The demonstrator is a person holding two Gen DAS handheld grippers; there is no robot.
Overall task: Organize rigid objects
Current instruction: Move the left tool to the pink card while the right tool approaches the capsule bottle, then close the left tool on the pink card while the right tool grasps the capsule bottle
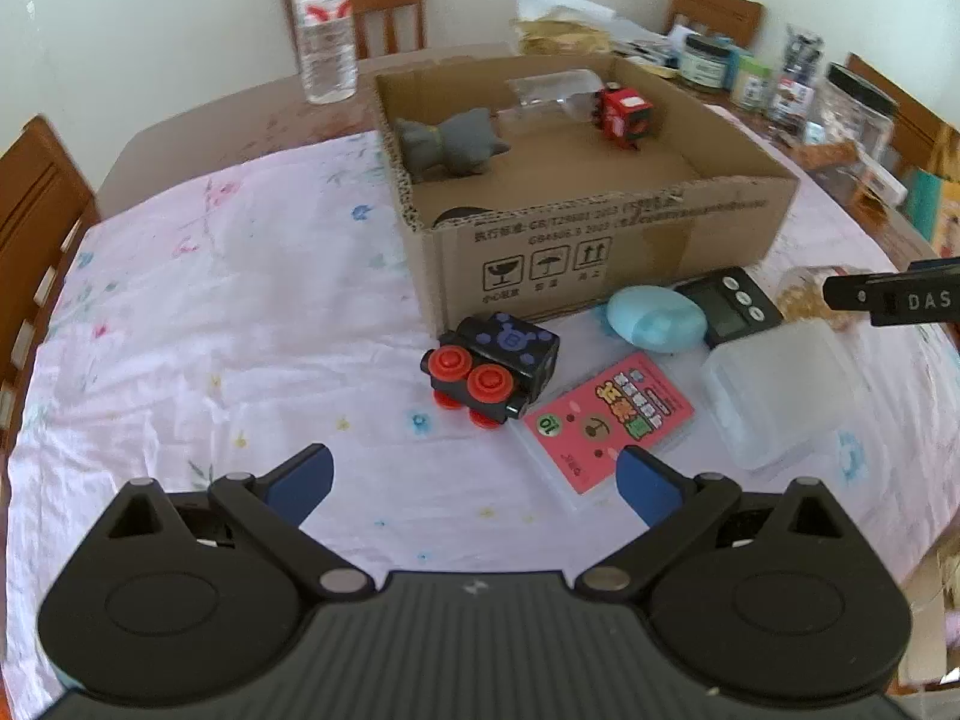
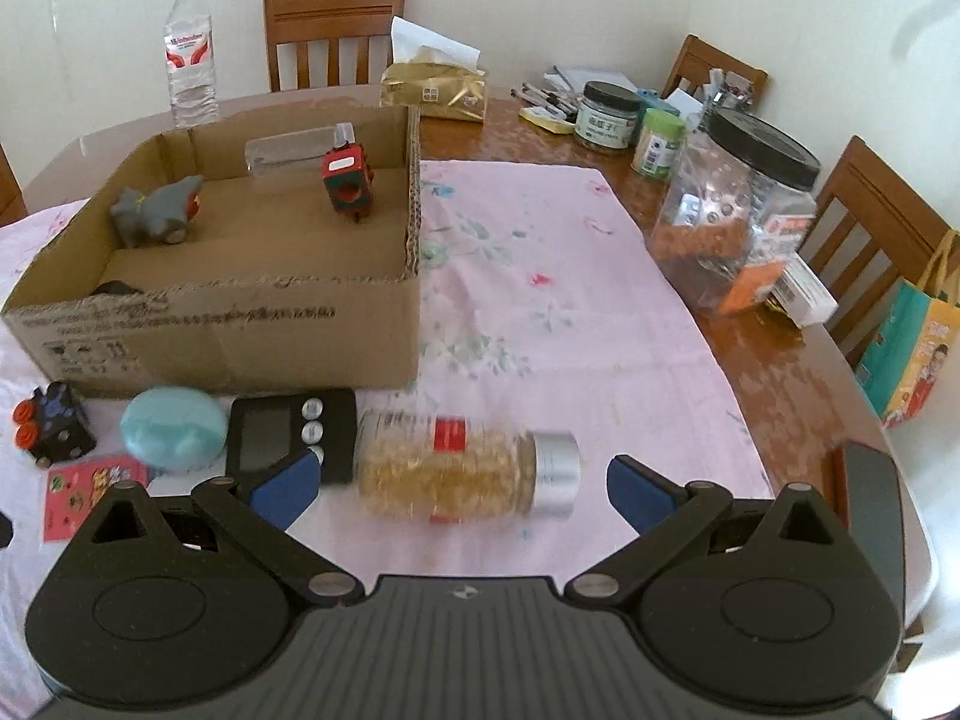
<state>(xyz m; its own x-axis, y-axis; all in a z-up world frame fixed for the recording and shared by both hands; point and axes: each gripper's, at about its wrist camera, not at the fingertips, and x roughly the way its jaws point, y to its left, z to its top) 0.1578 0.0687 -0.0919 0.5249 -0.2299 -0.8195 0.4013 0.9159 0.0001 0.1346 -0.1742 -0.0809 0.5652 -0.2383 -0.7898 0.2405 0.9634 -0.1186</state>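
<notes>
A cardboard box (image 1: 600, 228) (image 2: 240, 324) holds a grey toy (image 1: 450, 144), a red cube toy (image 1: 624, 111) and a clear case. In front of it lie a black toy train with red wheels (image 1: 492, 369) (image 2: 51, 423), a pink card case (image 1: 606, 420), a teal oval case (image 1: 654, 318) (image 2: 171, 426), a black timer (image 1: 729, 303) (image 2: 288, 432), a frosted plastic box (image 1: 780, 390) and a pill bottle on its side (image 2: 468, 474). My left gripper (image 1: 474, 480) is open, just short of the train. My right gripper (image 2: 462, 486) is open around the pill bottle.
A water bottle (image 2: 191, 60) stands behind the box. A tissue pack (image 2: 435, 87), jars (image 2: 606, 117) and a large clear jar (image 2: 738, 210) crowd the far right. Wooden chairs ring the table. A bag (image 2: 912, 354) hangs at the right edge.
</notes>
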